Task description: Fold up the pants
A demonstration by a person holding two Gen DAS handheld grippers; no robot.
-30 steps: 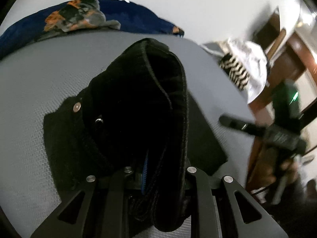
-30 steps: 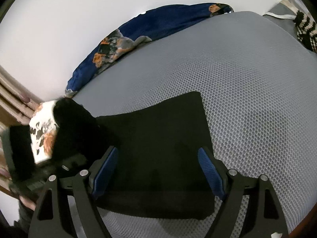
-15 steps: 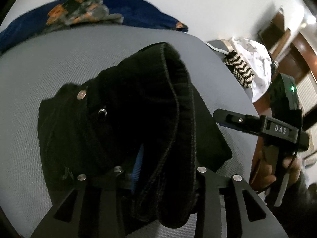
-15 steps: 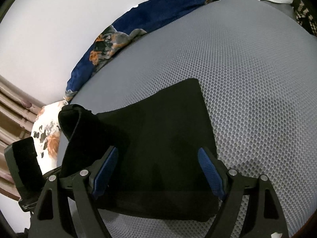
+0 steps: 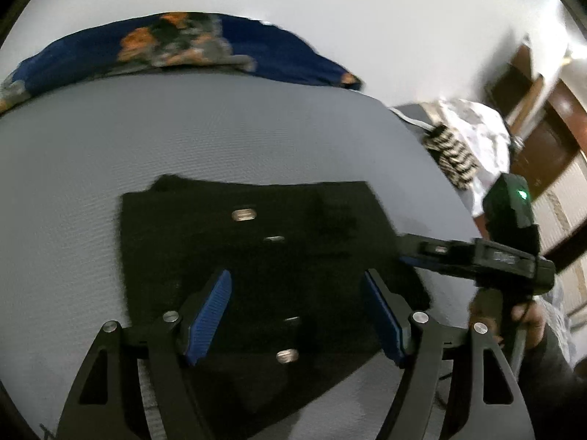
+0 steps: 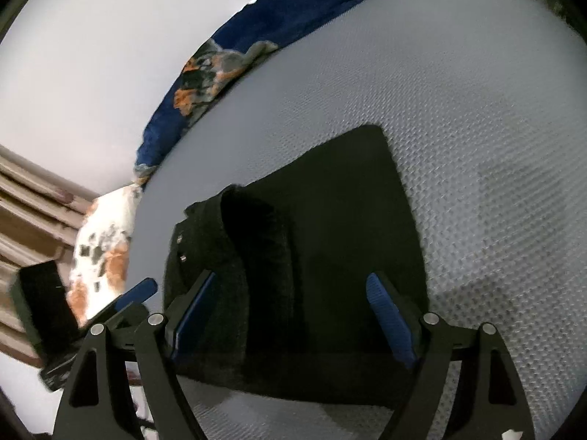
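Note:
Black pants (image 5: 256, 249) lie folded in a flat rectangle on the grey mesh surface (image 5: 73, 183), metal buttons showing. My left gripper (image 5: 297, 315) hovers over their near part. Its jaws are opening, and the cloth lies below the blue pads (image 5: 211, 315), not pinched. In the right wrist view the pants (image 6: 348, 220) show a thick folded-over waist part (image 6: 249, 264) at the left. My right gripper (image 6: 293, 315) stands open above them, holding nothing. Each gripper shows in the other's view: the right gripper (image 5: 477, 253) held by a hand, and the left gripper's pad (image 6: 135, 293).
A blue floral cloth (image 5: 176, 47) runs along the surface's far edge against the white wall. A pile of striped and white clothes (image 5: 462, 139) sits at the right edge, with brown wooden furniture (image 5: 543, 128) behind. A white floral cloth (image 6: 106, 242) lies off the left side.
My left gripper let go of the raised black fold, which dropped flat onto the pants, and its jaws spread apart. My right gripper sank slightly closer to the pants, still open.

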